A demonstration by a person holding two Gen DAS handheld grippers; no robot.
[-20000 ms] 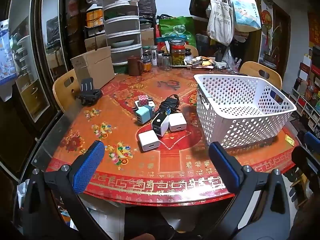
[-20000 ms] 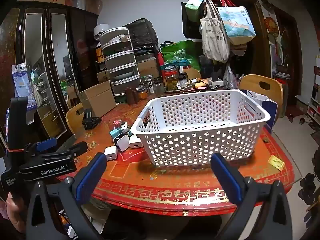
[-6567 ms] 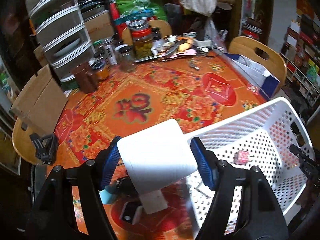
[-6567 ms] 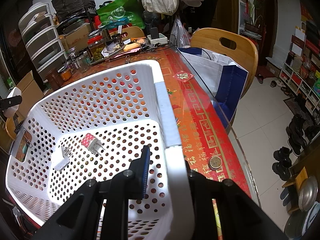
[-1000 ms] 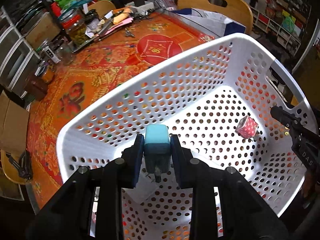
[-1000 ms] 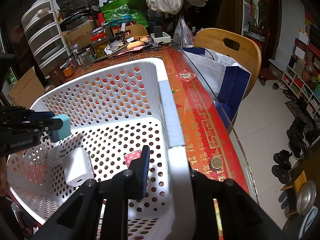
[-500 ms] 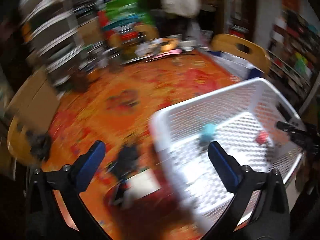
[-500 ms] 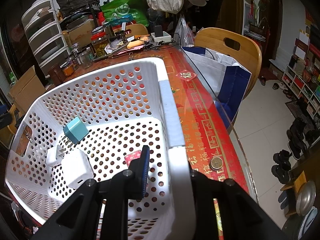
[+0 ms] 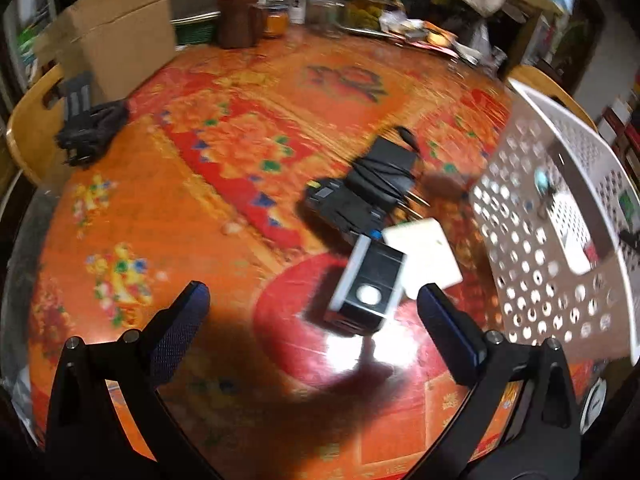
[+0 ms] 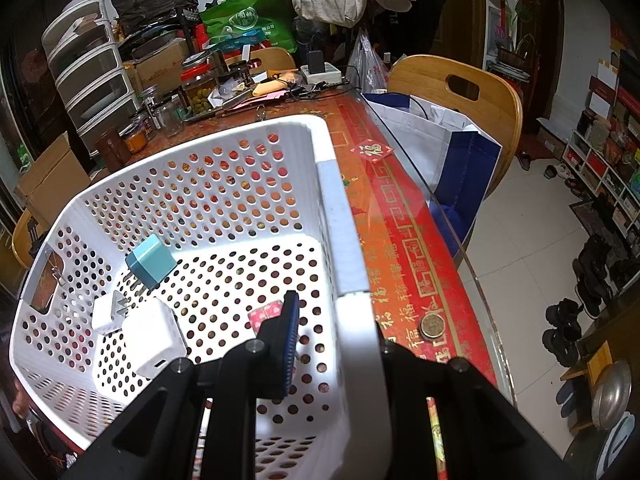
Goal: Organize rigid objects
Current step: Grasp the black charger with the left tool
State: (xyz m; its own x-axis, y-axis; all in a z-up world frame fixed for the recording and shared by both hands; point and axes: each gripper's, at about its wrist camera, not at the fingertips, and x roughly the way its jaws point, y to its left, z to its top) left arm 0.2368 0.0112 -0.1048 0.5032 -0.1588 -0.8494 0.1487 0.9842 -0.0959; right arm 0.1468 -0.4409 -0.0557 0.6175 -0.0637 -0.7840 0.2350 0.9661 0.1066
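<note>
The black-and-white charger (image 9: 366, 286) is lying on the table (image 9: 168, 216) just beside the white basket (image 10: 348, 248), apparently touching a white adapter (image 9: 426, 258), though the view is blurred. You are hovering your empty left gripper (image 9: 312, 312), fingers apart, over the charger for pickup, while clamping your right gripper (image 10: 332, 336) on the basket's rim.

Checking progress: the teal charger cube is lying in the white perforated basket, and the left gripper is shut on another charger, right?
Not quite. The teal charger cube does lie in the white perforated basket, but the left gripper is open and empty, per the left wrist view.
</note>
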